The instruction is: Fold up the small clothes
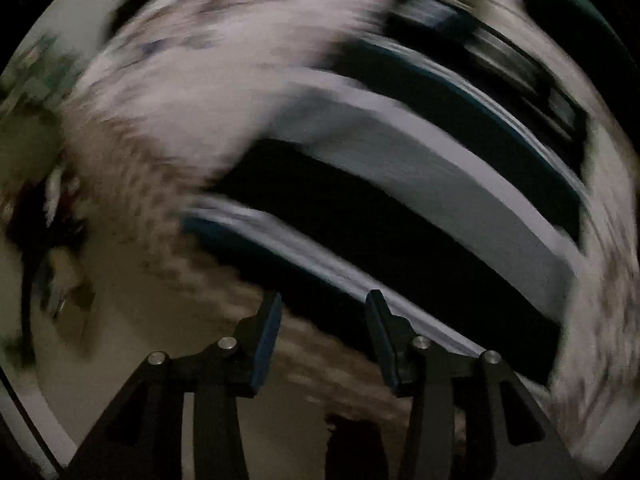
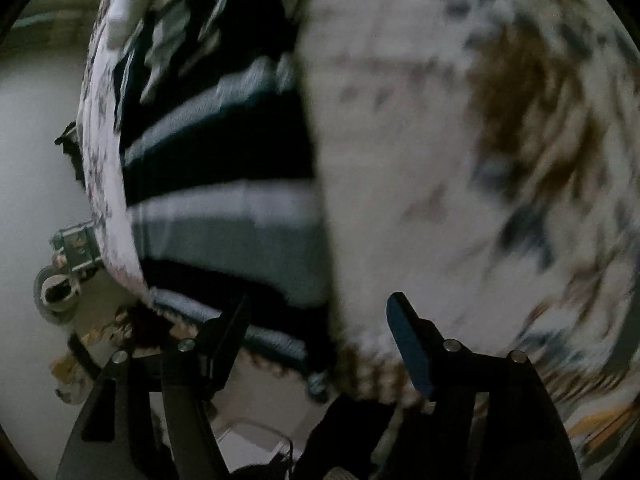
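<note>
Left wrist view: left gripper [image 1: 323, 300] gapes empty above the black-and-grey striped knit garment [image 1: 400, 184] on mottled white bedding [image 1: 192, 92]. Right gripper [image 2: 318, 304] stands wide, empty, near its striped edge.

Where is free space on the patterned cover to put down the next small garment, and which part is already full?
Free: the wide patterned cover to the right of the striped garment, as the right wrist view shows it. Crowded: the strip at its left edge, where the striped garment and a pale piece lie near the edge. Blur hides finer detail.
</note>
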The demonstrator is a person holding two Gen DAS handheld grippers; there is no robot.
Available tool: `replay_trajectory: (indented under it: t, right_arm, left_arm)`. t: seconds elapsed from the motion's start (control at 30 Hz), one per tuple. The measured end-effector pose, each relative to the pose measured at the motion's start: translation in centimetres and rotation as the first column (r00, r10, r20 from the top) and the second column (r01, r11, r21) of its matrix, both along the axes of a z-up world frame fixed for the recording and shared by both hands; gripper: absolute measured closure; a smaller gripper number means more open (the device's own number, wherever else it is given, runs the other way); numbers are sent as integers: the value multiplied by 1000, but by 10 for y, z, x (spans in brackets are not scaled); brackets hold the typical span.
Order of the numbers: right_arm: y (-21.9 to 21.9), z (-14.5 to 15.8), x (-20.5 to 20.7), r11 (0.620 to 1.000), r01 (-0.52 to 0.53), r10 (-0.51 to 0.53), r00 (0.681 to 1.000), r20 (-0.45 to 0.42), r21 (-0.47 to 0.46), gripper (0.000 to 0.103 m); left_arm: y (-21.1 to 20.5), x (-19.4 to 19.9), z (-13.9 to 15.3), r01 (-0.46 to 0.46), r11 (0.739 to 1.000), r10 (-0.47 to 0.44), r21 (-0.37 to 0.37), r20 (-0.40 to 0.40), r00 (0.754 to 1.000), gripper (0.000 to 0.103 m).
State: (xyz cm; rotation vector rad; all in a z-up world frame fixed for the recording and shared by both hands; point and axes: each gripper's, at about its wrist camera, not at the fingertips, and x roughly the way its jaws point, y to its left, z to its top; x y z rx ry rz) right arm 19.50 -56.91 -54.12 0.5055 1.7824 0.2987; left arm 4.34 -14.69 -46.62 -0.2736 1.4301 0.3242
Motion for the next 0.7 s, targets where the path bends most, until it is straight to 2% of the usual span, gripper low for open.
replay_trajectory:
  t: [0.07, 0.13, 0.27, 0.33, 0.37, 0.47, 0.5, 0.53, 0.6, 0.7]
  right_arm:
    - [-26, 2, 35, 999, 4, -3, 1000, 23, -35, 31]
    - [-49, 0, 68, 998, 2, 0, 999, 43, -58, 31]
    - [-70, -17, 140, 997, 17, -12, 997, 77, -73, 31]
    - [-59, -25, 172, 998, 45, -42, 996, 83, -35, 31]
    - [-55, -30, 192, 998, 63, -65, 995, 80, 19, 31]
    - [-51, -49, 255, 981, 126, -138, 988, 75, 145, 31]
    - [-48, -56, 273, 975, 144, -158, 985, 73, 168, 31]
    - [-44, -65, 297, 966, 164, -181, 981, 67, 200, 31]
    - [-28, -80, 325, 949, 207, -226, 973, 53, 239, 31]
    - [-8, -105, 361, 927, 262, -278, 960, 21, 266, 31]
  left_arm:
    - [-70, 14, -15, 152, 987, -154, -44, -41, 987, 62]
    - [-144, 21, -38, 294, 951, -301, -100, -66, 951, 62]
    - [-230, 28, -85, 445, 881, -464, -161, -115, 878, 62]
    - [-251, 30, -106, 467, 868, -490, -168, -149, 859, 62]
    - [-257, 31, -115, 470, 867, -494, -168, -160, 854, 62]
    - [-262, 36, -120, 484, 861, -504, -157, -130, 854, 64]
    - [-261, 37, -117, 490, 857, -508, -157, -111, 854, 79]
    - [-260, 38, -115, 501, 854, -516, -141, -105, 850, 88]
    - [-259, 41, -111, 517, 846, -530, -128, -105, 841, 94]
    - [-257, 42, -101, 527, 840, -539, -128, -87, 838, 95]
